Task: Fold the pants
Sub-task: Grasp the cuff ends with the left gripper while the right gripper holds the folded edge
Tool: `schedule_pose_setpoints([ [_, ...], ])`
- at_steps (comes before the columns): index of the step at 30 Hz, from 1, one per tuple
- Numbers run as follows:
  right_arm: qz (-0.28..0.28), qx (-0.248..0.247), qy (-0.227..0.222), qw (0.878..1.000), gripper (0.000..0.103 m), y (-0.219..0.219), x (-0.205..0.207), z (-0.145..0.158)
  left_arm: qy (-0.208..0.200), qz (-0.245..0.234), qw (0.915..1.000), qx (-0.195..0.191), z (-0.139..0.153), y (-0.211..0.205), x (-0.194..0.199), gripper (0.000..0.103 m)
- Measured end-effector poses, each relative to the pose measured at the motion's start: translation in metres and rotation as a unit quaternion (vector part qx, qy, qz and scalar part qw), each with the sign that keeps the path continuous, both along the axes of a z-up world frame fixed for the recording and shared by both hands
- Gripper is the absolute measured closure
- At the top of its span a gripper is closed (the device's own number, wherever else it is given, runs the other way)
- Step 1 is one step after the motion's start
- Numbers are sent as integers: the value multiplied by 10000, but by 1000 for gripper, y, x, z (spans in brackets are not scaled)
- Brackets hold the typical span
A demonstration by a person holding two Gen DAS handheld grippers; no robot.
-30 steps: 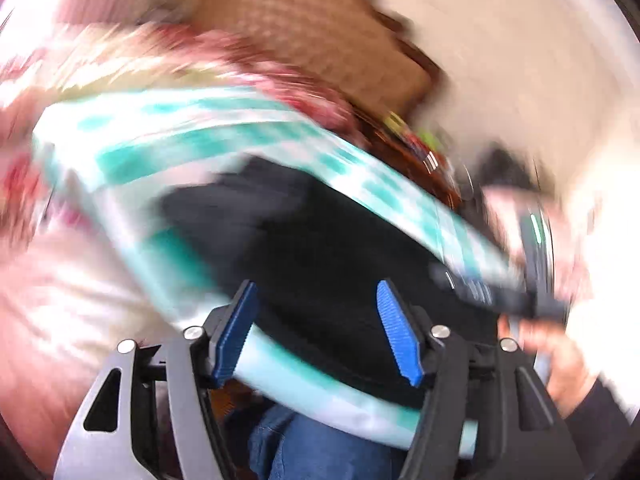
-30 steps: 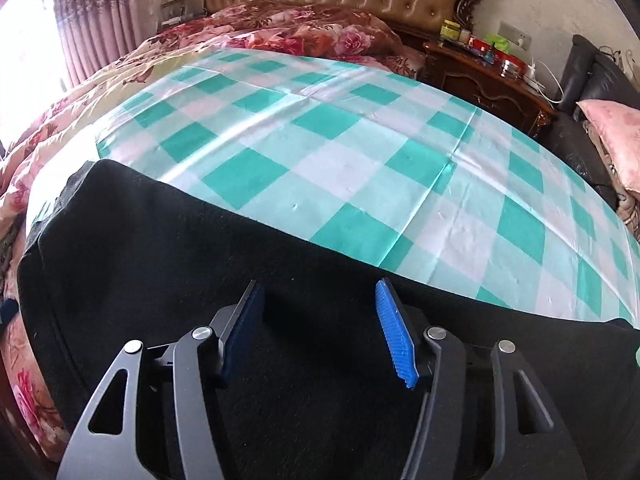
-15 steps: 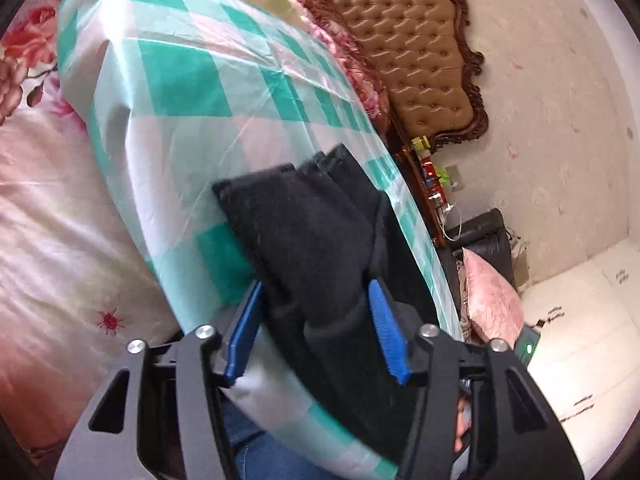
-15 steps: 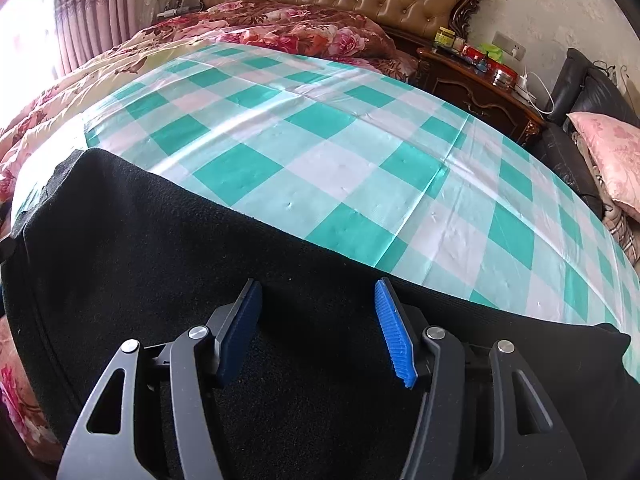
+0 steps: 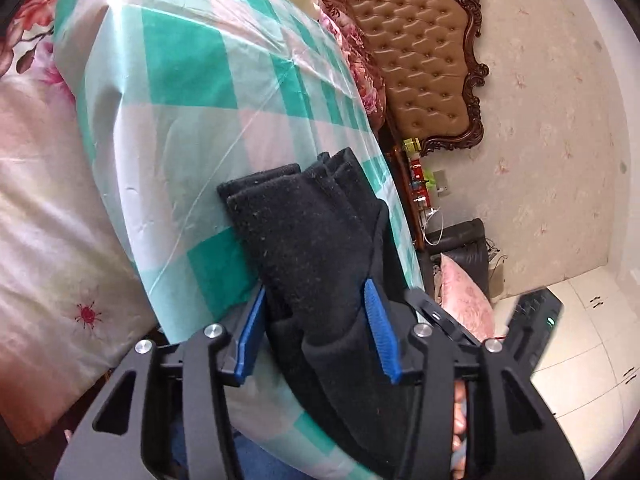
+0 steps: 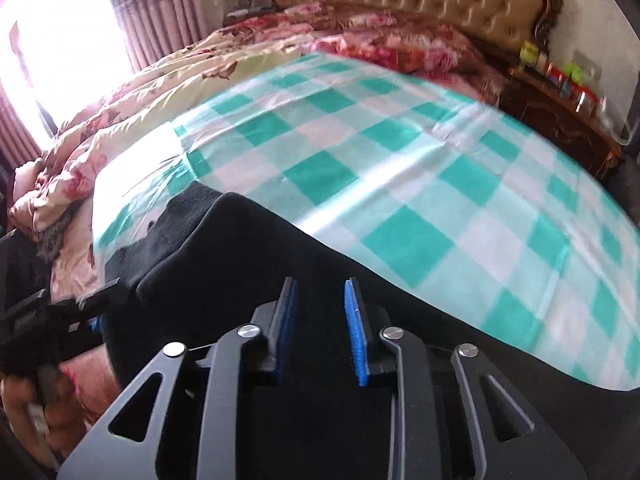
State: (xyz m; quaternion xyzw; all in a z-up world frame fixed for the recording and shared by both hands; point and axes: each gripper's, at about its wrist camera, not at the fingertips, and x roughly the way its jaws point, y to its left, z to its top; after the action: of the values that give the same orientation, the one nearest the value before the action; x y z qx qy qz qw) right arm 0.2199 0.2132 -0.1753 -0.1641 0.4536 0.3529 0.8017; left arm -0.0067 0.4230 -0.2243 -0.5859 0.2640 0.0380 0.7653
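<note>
Black pants [image 5: 312, 240] lie folded in layers on a teal-and-white checked cloth [image 5: 192, 92] over the bed. My left gripper [image 5: 316, 320] is open, its blue-padded fingers [image 5: 378, 340] either side of the pants' near end, which bulges up between them. In the right wrist view the pants [image 6: 280, 248] spread across the near edge of the cloth [image 6: 400, 168]. My right gripper [image 6: 320, 320] has its jaws close together over the black fabric; whether they pinch fabric is not clear.
A tufted brown headboard [image 5: 420, 60] and floral bedding [image 6: 120, 120] lie beyond the cloth. A dark nightstand [image 6: 560, 120] with small items stands at the right. A pink cushion [image 5: 464, 296] sits on a dark seat. The other gripper [image 6: 48, 320] shows at left.
My right gripper's jaws have narrowed over the pants and the view has swung left. My left gripper has settled closer around the pants' folded end, after a fast swing a second ago.
</note>
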Motion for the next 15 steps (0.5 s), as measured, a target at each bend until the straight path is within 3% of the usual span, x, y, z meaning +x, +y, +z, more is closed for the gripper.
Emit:
schedule_pose_setpoints([
  [1, -21, 73, 179, 9998, 85, 4, 7, -6, -49, 8, 9999, -128, -3, 3, 2, 54],
  [4, -99, -138, 171, 9997, 92, 15, 14, -23, -99, 4, 9998, -176, -6, 12, 8, 72],
  [6, -105, -161, 30, 9998, 92, 20, 14, -24, -202, 126, 9994, -243, -6, 20, 5, 92],
  [13, -101, -107, 52, 9999, 93, 47, 23, -27, -303, 290, 9991, -71, 11, 43, 8, 91],
  [15, -208, 11, 165, 9996, 94, 40, 26, -22, -114, 261, 9996, -82, 10, 44, 11, 74],
])
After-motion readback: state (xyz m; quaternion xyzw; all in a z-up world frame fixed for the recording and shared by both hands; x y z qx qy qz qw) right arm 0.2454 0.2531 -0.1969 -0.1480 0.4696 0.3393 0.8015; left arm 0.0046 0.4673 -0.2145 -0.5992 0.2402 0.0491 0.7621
